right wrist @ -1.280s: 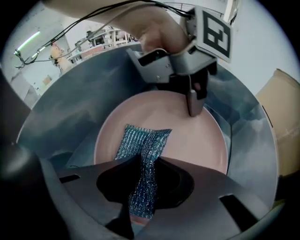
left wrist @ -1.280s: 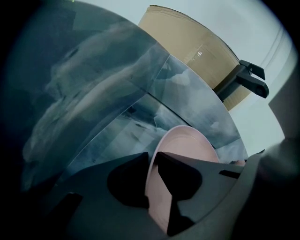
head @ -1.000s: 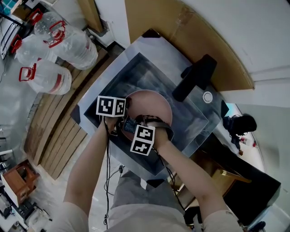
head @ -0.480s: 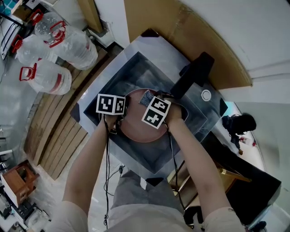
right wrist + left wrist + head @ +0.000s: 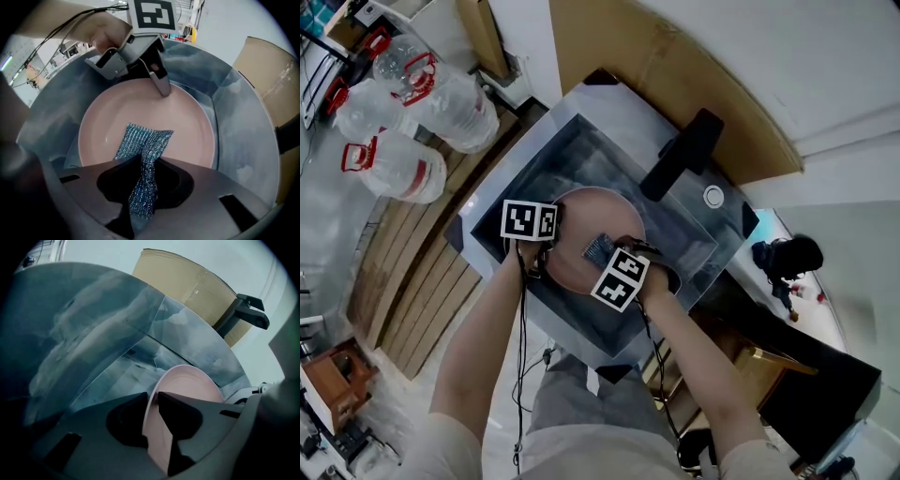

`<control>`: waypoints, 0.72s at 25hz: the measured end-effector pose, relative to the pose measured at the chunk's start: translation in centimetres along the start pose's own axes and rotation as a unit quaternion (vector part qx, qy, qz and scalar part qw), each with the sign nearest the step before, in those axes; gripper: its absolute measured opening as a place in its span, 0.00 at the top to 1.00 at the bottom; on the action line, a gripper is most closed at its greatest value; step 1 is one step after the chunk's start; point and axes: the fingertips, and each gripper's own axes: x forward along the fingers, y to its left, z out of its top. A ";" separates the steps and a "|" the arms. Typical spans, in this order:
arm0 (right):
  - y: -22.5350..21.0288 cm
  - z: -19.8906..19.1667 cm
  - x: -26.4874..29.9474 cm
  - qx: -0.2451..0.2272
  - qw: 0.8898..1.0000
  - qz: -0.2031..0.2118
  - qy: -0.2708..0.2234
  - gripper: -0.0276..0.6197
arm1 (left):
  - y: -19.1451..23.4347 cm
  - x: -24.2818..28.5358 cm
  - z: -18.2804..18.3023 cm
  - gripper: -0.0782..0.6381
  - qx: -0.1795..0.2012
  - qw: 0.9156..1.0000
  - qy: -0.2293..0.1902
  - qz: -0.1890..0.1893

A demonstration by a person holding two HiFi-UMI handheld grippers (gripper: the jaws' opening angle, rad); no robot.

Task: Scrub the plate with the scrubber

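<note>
A pink plate (image 5: 581,225) stands tilted in the steel sink (image 5: 581,141). My left gripper (image 5: 551,246) is shut on its left rim. In the left gripper view the plate (image 5: 187,385) runs edge-on between the jaws of the left gripper (image 5: 153,401), which have just been opening slightly with the rim still between them. My right gripper (image 5: 605,258) is shut on a blue-silver mesh scrubber (image 5: 598,247). In the right gripper view the scrubber (image 5: 145,145) hangs from the right gripper (image 5: 143,187) and lies on the plate (image 5: 140,103), below the left gripper (image 5: 161,89).
A black faucet (image 5: 680,155) reaches over the sink's far right side, with a round drain knob (image 5: 713,196) beside it. A cardboard sheet (image 5: 656,66) leans behind the sink. Large water bottles (image 5: 412,169) lie on the floor at the left beside wooden slats (image 5: 412,281).
My right gripper swept the scrubber from the plate's near edge up to its far side, then back down toward the near right. The left gripper and the plate stayed put.
</note>
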 end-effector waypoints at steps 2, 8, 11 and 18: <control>1.7 1.5 0.1 0.021 0.999 0.015 -0.036 0.80 | 0.0 0.0 0.0 0.77 0.002 1.000 -0.006 0.007; 2.9 4.2 -2.3 0.171 0.972 0.053 -0.151 0.79 | -1.7 -1.4 0.7 0.67 -0.029 0.999 -0.042 -0.002; 1.7 4.1 -5.0 0.215 0.957 0.021 -0.193 0.79 | -2.5 -3.2 1.6 0.64 -0.027 0.998 -0.062 0.006; -0.1 2.3 -11.6 0.282 0.920 -0.055 -0.268 0.79 | -5.7 -8.9 3.6 0.64 0.044 0.992 -0.122 0.003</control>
